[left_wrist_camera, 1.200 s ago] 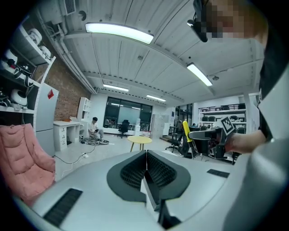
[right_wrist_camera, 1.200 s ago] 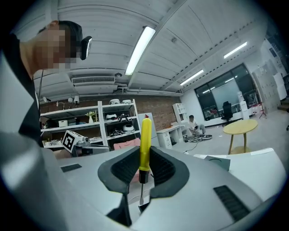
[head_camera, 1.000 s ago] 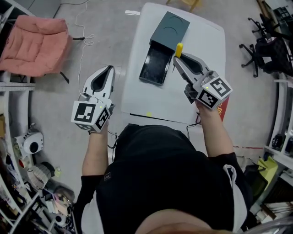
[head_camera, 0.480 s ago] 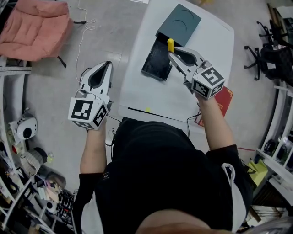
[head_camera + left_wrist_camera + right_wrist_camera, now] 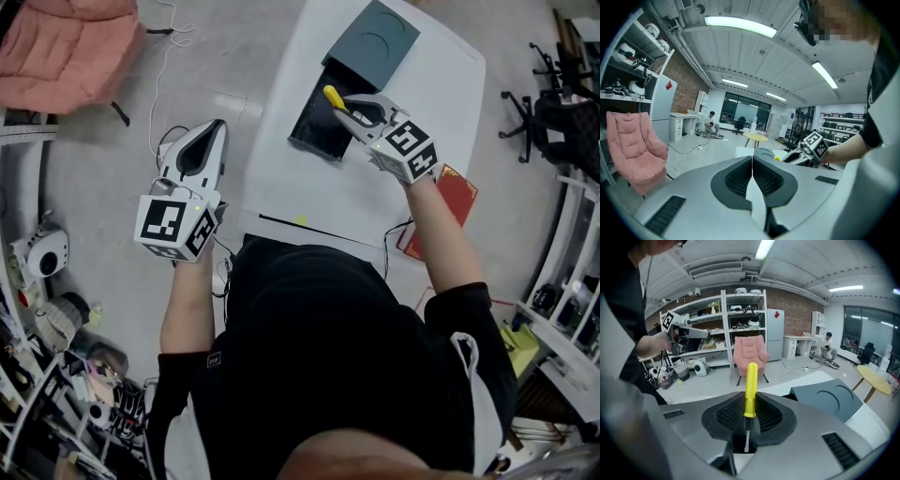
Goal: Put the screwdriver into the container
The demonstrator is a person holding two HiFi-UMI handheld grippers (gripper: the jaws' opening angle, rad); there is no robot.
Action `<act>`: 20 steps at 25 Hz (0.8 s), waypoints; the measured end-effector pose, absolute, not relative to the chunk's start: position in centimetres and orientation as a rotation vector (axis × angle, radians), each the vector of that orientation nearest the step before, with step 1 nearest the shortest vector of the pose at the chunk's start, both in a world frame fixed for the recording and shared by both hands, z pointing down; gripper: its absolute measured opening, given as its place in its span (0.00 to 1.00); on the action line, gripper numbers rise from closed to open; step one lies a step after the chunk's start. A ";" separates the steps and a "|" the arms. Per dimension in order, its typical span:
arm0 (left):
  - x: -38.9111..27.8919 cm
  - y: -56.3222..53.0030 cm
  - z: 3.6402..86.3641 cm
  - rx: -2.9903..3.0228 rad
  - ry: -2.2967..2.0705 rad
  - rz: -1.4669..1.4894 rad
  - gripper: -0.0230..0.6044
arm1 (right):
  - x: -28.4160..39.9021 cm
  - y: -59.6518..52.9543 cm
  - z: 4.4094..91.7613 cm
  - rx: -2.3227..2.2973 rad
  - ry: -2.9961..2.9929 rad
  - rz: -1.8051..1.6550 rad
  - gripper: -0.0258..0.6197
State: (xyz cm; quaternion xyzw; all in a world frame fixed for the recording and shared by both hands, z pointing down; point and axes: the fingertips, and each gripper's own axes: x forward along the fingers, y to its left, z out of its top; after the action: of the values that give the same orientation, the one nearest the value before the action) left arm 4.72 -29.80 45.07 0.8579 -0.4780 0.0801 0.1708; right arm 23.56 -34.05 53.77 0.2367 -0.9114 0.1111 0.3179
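Observation:
A yellow-handled screwdriver (image 5: 334, 97) is clamped in my right gripper (image 5: 345, 105), its handle sticking out past the jaws over the open dark tray of the container (image 5: 314, 127). The container's teal lid part (image 5: 372, 42) lies farther back on the white table (image 5: 422, 112). In the right gripper view the screwdriver (image 5: 750, 389) stands between the ribbed pads, metal tip toward the camera, and the teal lid (image 5: 829, 399) shows at right. My left gripper (image 5: 216, 127) hangs off the table's left side over the floor. In its own view my left gripper (image 5: 752, 160) is shut and empty.
A red flat thing (image 5: 450, 199) sticks out at the table's right edge. A small yellow mark (image 5: 300, 221) sits near the front edge. A pink armchair (image 5: 66, 42) and a floor cable (image 5: 169, 66) are at left, office chairs (image 5: 562, 103) at right, cluttered shelves (image 5: 37, 309) lower left.
My right gripper has carried the screwdriver left and forward, from beside the container to above its open tray. The left gripper has hardly moved.

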 end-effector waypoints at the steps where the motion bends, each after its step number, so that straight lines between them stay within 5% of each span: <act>1: 4.6 -29.8 45.2 2.433 -1.357 0.229 0.07 | 23.6 -34.2 54.5 0.610 -2.368 0.269 0.16; 20: 3.0 -29.9 46.0 2.395 -1.358 0.247 0.07 | 23.0 -33.6 61.2 0.197 -1.973 -0.263 0.16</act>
State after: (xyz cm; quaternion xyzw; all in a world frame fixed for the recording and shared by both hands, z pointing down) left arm 3.01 -29.91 46.00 0.8510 -0.4825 0.0878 0.1878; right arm 23.02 -33.57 61.17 0.0830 -0.8300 -0.1108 0.5403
